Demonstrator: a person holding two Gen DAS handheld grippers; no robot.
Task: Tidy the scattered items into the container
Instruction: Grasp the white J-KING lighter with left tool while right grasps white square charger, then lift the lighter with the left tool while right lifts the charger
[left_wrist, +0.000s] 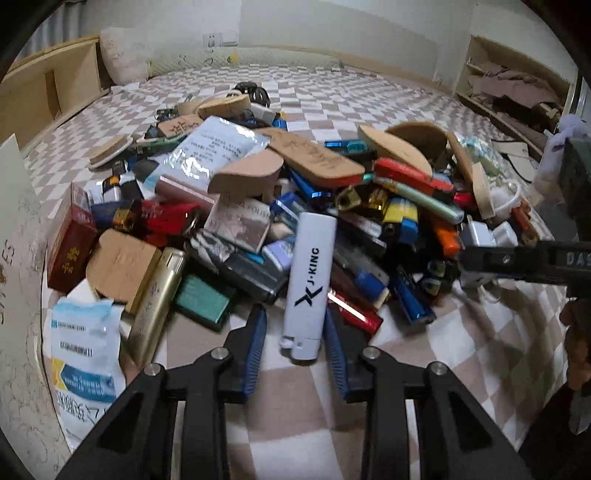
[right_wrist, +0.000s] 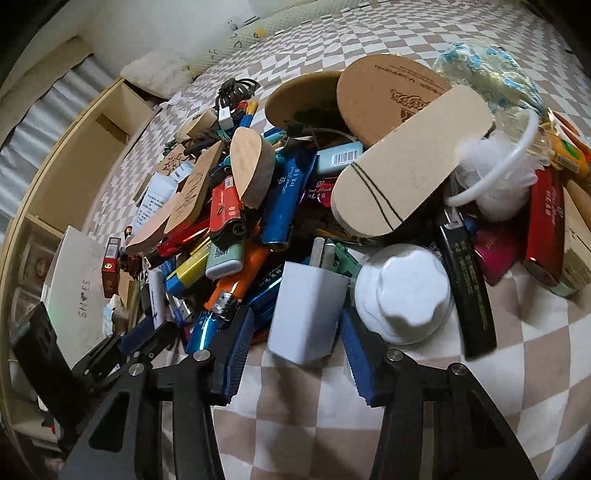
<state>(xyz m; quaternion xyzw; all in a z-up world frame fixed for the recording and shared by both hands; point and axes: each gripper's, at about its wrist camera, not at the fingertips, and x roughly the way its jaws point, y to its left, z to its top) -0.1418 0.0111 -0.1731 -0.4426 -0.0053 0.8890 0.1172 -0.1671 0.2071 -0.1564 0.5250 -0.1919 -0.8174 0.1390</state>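
Left wrist view: checkered bedspread (left_wrist: 369, 99) meets white wall (left_wrist: 332, 22).

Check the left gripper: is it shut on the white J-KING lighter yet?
Not yet: open. The left gripper has its blue fingers either side of the white J-KING lighter, with visible gaps, and the lighter lies flat against the pile.

Black linkage arms, silver rivets, ribbed blue jaws.

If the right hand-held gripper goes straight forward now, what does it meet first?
Most likely the white charger block. It already stands between the open blue fingers of the right hand-held gripper. The round white lid lies just right of that line.
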